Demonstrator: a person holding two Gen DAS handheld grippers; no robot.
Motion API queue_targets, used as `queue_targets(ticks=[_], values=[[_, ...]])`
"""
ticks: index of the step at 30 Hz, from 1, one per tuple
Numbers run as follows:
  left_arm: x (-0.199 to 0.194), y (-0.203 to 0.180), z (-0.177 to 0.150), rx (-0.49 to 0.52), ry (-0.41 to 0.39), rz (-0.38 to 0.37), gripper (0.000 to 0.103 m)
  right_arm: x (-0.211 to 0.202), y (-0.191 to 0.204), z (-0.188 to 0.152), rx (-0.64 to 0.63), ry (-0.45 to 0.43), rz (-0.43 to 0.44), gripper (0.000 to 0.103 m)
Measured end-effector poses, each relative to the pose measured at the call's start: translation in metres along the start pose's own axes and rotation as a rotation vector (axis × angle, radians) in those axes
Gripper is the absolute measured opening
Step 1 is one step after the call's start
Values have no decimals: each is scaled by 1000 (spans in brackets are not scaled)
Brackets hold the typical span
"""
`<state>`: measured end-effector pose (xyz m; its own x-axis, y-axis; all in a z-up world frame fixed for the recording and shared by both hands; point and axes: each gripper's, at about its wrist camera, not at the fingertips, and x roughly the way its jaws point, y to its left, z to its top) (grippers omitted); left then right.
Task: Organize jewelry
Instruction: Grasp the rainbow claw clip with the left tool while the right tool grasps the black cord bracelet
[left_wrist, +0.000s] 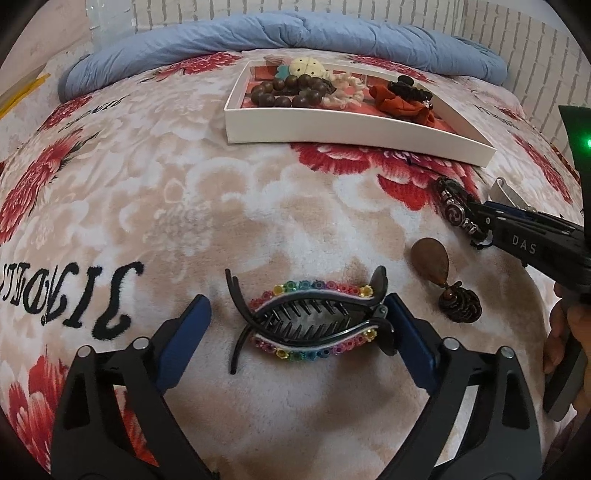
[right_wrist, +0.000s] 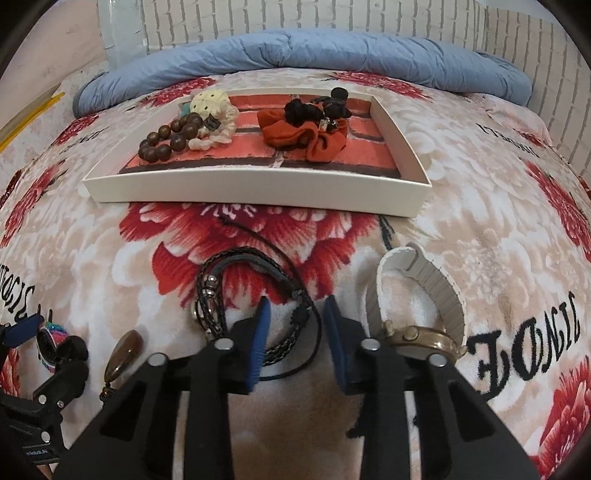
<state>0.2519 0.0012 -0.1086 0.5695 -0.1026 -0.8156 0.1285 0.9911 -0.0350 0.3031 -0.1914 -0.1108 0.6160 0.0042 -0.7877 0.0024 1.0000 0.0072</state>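
A black hair clip (left_wrist: 314, 321) edged with rainbow flowers lies on the floral blanket, and my left gripper (left_wrist: 295, 332) stands open around it, the left pad clear of the clip and the right pad at its hinge end. My right gripper (right_wrist: 295, 339) has its blue pads on either side of the cords of a black braided bracelet (right_wrist: 229, 280) and is shut on them; the left wrist view shows the right gripper (left_wrist: 476, 221) at the black braided bracelet (left_wrist: 454, 206). A white tray (right_wrist: 240, 192) behind holds a wooden bead bracelet (right_wrist: 166, 142), scrunchies and black hair ties.
A watch (right_wrist: 424, 295) with a pale band and gold case lies right of the right gripper. A brown teardrop pendant (left_wrist: 430, 258) with a pinecone charm rests between the grippers. A blue duvet (left_wrist: 277, 37) lies along the brick wall. A person's hand (left_wrist: 569, 332) holds the right tool.
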Motion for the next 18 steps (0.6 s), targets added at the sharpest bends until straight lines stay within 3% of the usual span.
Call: queue_targets(ticks=[4, 18], values=[[-3, -4, 0, 19, -8, -9, 78, 0, -2, 0, 10, 0, 5, 14], [-10, 9, 4, -25, -26, -11, 73, -19, -4, 5, 14, -73, 29, 11]])
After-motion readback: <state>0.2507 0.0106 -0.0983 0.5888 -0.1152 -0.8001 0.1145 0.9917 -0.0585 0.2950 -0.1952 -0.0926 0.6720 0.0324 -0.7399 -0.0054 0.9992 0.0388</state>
